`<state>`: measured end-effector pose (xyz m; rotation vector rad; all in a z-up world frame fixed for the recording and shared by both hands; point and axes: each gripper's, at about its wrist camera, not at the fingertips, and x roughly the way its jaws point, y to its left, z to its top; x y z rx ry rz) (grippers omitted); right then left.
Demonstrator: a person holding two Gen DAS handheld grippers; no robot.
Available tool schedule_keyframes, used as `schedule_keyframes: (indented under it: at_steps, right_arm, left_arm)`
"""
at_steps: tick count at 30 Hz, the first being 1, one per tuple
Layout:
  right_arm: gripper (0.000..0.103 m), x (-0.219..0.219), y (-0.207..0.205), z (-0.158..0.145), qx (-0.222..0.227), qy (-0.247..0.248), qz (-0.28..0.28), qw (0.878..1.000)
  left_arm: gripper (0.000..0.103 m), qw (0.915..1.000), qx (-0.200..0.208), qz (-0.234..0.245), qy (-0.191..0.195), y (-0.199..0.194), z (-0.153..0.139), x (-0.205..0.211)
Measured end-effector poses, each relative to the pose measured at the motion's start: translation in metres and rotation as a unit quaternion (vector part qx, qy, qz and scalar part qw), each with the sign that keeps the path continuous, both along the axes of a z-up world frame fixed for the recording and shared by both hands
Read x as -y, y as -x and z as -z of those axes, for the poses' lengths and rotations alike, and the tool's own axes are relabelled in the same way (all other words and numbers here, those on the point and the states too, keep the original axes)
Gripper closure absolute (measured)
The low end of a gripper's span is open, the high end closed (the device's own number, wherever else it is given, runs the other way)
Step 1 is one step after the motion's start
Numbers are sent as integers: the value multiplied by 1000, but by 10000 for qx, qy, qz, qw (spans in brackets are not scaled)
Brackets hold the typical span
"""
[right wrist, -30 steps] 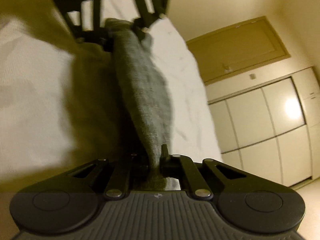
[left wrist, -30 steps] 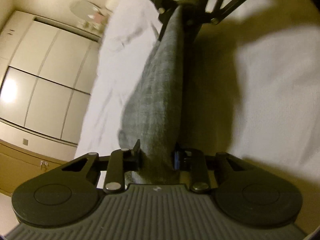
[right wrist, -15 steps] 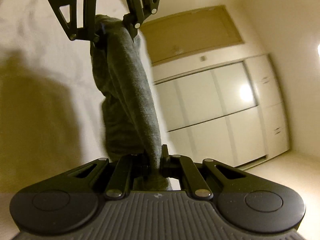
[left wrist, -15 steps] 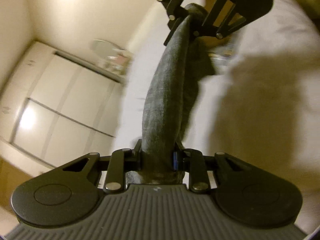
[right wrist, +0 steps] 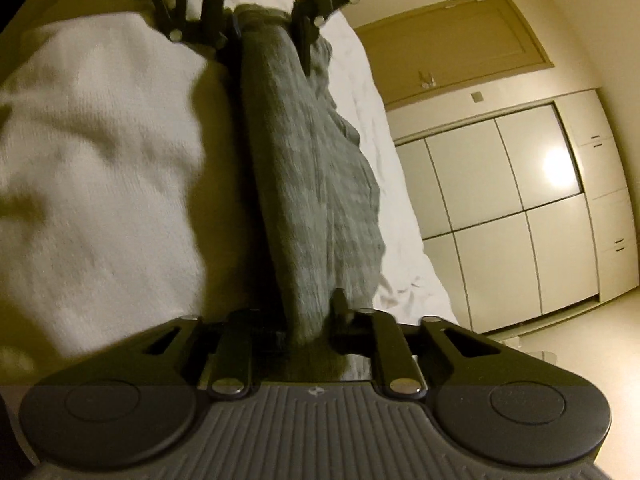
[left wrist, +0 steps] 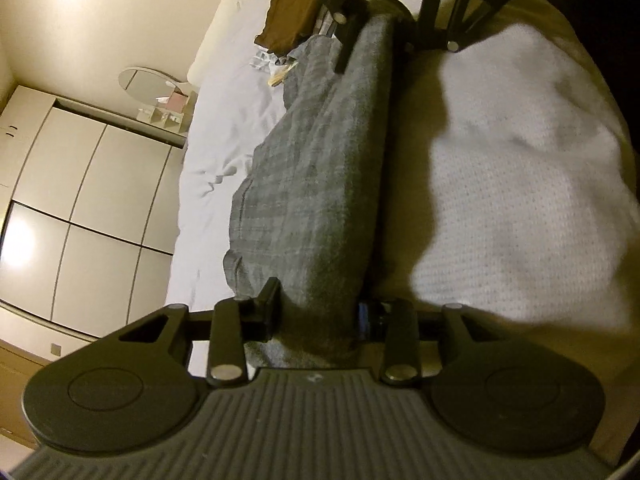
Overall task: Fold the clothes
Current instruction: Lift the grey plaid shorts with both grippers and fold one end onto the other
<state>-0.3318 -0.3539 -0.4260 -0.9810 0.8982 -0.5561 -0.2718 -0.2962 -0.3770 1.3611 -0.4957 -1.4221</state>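
Left gripper pinched tight on one end of the grey woven garment; right gripper clamped on the opposite end, jaws pressed into the cloth. Grippers face each other, each visible at the top of the other's view. Garment stretched between them as a folded band, loose layer draping onto the white-sheeted bed. White knitted blanket lies just beside it toward the bed's near edge. Brown cloth sits farther up the bed. White panelled wardrobe beyond the bed's far edge.
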Motion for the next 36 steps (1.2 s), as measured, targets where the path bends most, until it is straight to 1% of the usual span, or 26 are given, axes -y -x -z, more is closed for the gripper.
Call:
schedule_keyframes:
  at_steps: [3, 5, 6, 7, 8, 9, 12, 14, 17, 18, 19, 21, 23, 26, 31, 33, 36]
  right_arm:
    - [82, -5, 14, 4, 4, -72, 85, 9999]
    - [82, -9, 16, 4, -8, -88, 124, 9999]
    - [82, -9, 15, 5, -5, -101, 147, 9998]
    - [81, -13, 18, 7, 1, -114, 172, 9998]
    - [81, -18, 23, 10, 8, -127, 196, 9997]
    - [79, -20, 24, 10, 22, -132, 200, 9997]
    - [79, -23, 25, 10, 45, -140, 203, 9997]
    - [79, -23, 25, 9, 61, -159, 223, 9996]
    - [80, -21, 24, 6, 126, -208, 294, 9993]
    - [81, -19, 24, 4, 172, -287, 341, 9989]
    - [87, -17, 24, 2, 223, -376, 395, 9983]
    - [94, -11, 23, -3, 335, -674, 528, 9958]
    - [95, -8, 23, -6, 338, -715, 519, 9955]
    - [95, -4, 18, -9, 284, -683, 454, 9962]
    - [93, -6, 17, -8, 277, -657, 482, 9963]
    - [93, -15, 31, 3, 264, -646, 494, 9963]
    - [92, -16, 33, 7, 229, -661, 505, 9963]
  left_arm:
    - [68, 9999, -16, -42, 109, 9, 9, -26]
    - [66, 9998, -26, -94, 165, 10, 10, -33]
    - [61, 9997, -9, -118, 198, 10, 10, -35]
    - [53, 9995, 76, -173, 259, 9, 10, -37]
    - [51, 9991, 164, -228, 309, 8, 10, -39]
    - [50, 9989, 224, -240, 337, 6, 10, -40]
    - [53, 9990, 317, -153, 263, 3, 13, -41]
    - [56, 9993, 297, -188, 156, 1, 13, -37]
    - [64, 9993, 140, -337, 24, -2, 13, -30]
    - [70, 9992, 37, -407, -19, -3, 12, -30]
    - [76, 9988, -68, -477, -67, -4, 13, -29]
    - [81, 9978, -253, -598, -98, -4, 14, -31]
    - [82, 9960, -509, -732, -61, -6, 14, -33]
    - [82, 9944, -688, -798, -65, -8, 11, -34]
    - [82, 9931, -778, -855, -172, -8, 7, -32]
    - [82, 9925, -810, -890, -196, -8, 6, -31]
    - [82, 9912, -883, -951, -266, -9, 4, -28]
